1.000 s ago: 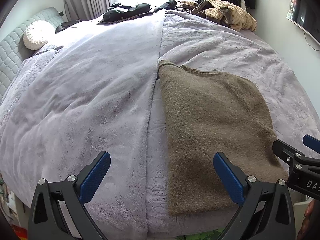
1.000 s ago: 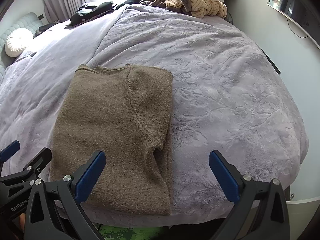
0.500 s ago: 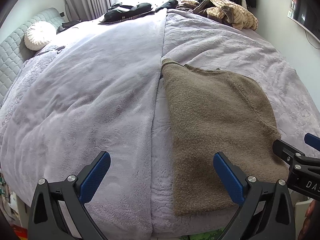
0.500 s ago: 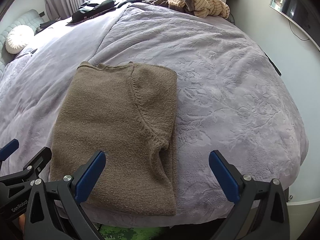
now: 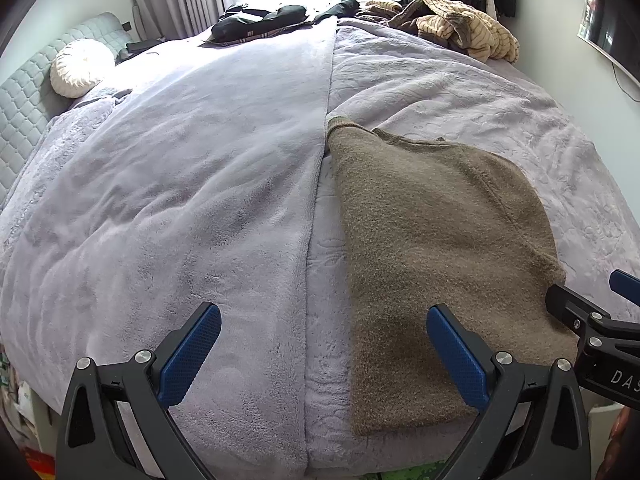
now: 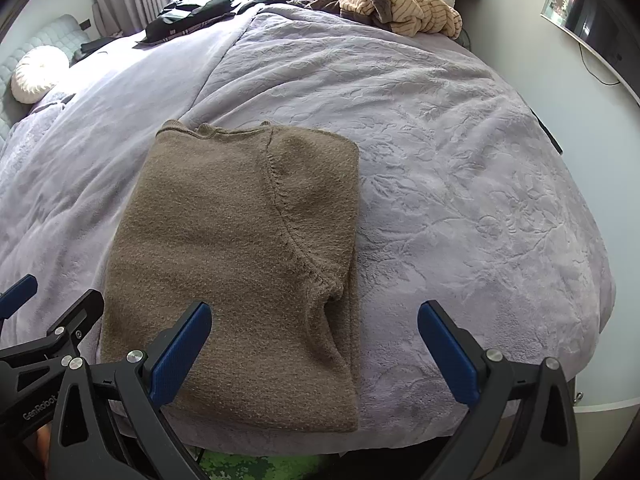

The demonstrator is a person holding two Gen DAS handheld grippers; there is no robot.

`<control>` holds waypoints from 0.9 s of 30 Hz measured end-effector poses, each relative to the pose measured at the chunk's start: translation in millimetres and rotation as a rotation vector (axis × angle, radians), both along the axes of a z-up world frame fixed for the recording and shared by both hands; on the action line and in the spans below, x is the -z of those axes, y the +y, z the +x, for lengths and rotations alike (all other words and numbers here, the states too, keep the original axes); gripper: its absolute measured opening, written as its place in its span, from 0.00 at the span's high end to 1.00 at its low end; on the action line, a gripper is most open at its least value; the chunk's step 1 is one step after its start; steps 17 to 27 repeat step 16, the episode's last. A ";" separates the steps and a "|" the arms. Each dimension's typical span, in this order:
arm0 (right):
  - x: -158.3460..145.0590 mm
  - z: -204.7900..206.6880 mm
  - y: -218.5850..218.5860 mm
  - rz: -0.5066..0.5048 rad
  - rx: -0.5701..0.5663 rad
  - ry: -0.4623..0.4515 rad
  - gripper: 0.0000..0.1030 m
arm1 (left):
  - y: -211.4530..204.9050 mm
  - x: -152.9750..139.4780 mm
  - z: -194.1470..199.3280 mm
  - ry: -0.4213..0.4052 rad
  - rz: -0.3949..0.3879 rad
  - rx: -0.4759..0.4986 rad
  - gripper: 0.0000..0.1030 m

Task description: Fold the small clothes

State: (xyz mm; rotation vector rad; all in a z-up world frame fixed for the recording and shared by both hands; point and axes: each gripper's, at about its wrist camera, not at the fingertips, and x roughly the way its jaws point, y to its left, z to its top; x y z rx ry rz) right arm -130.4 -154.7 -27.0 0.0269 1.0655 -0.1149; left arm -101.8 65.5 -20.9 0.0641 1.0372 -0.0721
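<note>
Right wrist view looks down on a brown knitted sweater [image 6: 236, 264], laid flat on the lilac plush bedspread [image 6: 460, 168] with its sleeve already turned in, so it forms a long narrow rectangle running straight ahead of the tool. The right gripper [image 6: 314, 344] has its blue-padded jaws spread wide and empty above the sweater's near right corner; the left gripper [image 5: 324, 350] is likewise wide apart and holds nothing, its right-hand pad over the near hem and its left-hand pad over bare bedspread. Both tools flank the near hem, probably because the next fold takes that hem away from them toward the collar. Far beyond the fingers, a heap of tan striped clothes [image 6: 404, 8] lies at the bed's far edge, likely awaiting folding.
</note>
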 end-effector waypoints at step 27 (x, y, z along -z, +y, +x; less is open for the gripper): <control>4.0 0.1 0.7 0.002 0.002 0.006 0.00 | -5.0 -1.3 -1.5 -0.010 -0.009 0.023 0.00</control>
